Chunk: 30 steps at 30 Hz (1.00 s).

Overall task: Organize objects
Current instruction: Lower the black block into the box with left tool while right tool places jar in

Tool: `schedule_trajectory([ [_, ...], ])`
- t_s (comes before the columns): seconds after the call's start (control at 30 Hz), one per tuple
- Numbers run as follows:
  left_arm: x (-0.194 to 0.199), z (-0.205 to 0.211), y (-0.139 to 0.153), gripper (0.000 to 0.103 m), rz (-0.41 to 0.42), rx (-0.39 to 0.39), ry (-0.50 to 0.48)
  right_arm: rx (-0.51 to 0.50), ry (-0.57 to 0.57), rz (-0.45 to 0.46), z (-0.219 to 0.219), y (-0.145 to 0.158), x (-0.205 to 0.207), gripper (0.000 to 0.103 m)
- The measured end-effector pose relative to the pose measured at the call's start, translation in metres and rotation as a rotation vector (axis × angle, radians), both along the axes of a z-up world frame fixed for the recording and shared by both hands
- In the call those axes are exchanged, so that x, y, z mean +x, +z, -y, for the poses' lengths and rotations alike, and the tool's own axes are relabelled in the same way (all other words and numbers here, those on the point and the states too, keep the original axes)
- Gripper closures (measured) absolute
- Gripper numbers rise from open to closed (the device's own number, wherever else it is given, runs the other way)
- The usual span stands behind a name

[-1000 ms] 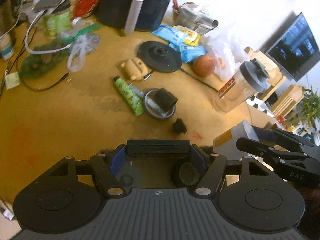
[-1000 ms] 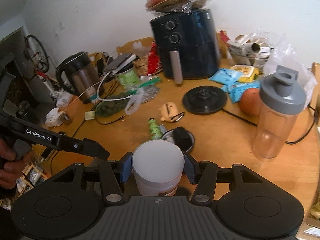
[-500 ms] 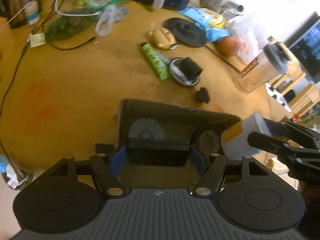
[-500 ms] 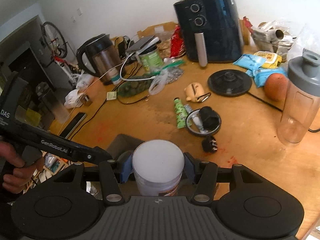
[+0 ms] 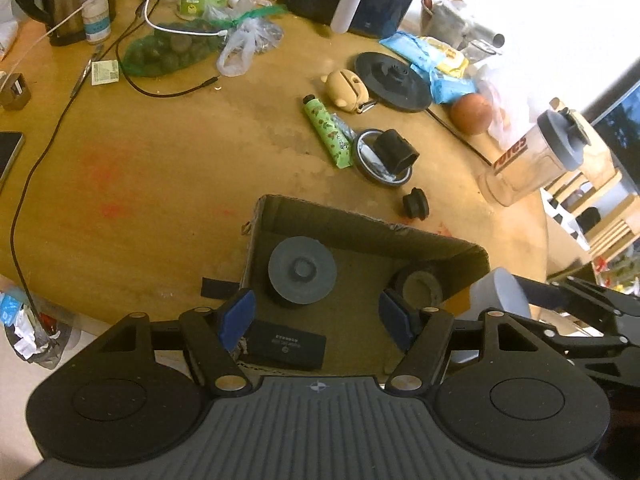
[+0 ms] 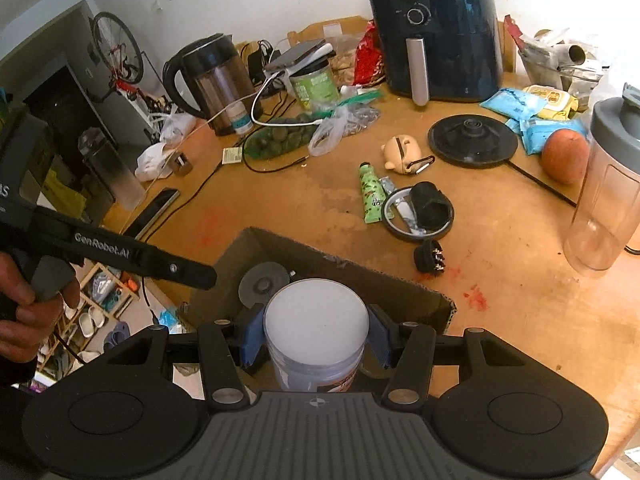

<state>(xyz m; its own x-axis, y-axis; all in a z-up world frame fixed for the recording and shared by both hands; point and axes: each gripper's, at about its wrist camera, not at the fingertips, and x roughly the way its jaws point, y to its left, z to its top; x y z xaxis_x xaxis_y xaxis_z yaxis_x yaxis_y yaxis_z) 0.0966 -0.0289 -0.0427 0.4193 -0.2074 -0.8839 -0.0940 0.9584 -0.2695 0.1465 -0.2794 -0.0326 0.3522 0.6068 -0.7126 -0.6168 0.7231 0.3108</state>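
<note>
Now that the black case (image 5: 285, 345) lies on the floor of the cardboard box (image 5: 360, 224), no longer between the blue pads as it was a second ago, the left tool (image 5: 316, 318) hangs empty over the box, its jaws standing well apart with nothing between them. Half a second back the case still sat in that grip, so the release is fresh, and that item reads as put away.

Close beside it, the right tool (image 6: 316, 338) is clamped on the white-lidded jar (image 6: 316, 320), pads pressed to both sides of the jar as before. The jar now sits over the near right part of the box, where a second ago only the bare surface and loose items lay beneath it. My judgement is that the jar is the next thing to go in, and it has not yet been set down.

Inside the box, past the case, stand a grey disc-shaped lid (image 5: 302, 270) to the left and a roll of tape (image 5: 420, 286) to the right, both apart from the case.

Beyond the box's far wall, the wooden surface (image 5: 160, 160) still carries a small black plug (image 5: 415, 204), a round tin with a black part in it (image 5: 382, 158), a green tube (image 5: 326, 132) and, further off, a clear shaker bottle (image 5: 532, 160). These look like what remains to sort.
</note>
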Motion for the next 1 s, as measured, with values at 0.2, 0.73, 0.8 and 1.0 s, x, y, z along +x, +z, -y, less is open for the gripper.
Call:
schedule_trajectory([
  [0.2,0.001,0.000,0.004,0.035,0.015,0.002,0.009,-0.013,0.014,-0.031,0.000,-0.003,0.001,0.045],
  [0.73,0.008,0.012,0.017,0.035,0.053,0.028,-0.025,0.004,-0.076,-0.024,0.011,-0.004,0.012,0.000],
  [0.8,0.008,0.012,0.019,0.035,0.058,0.029,-0.028,0.010,-0.083,-0.021,0.010,-0.004,0.014,0.000],
  [1.0,0.016,0.012,0.015,0.035,0.044,0.027,-0.045,0.011,-0.110,-0.024,0.008,-0.008,0.022,0.000],
])
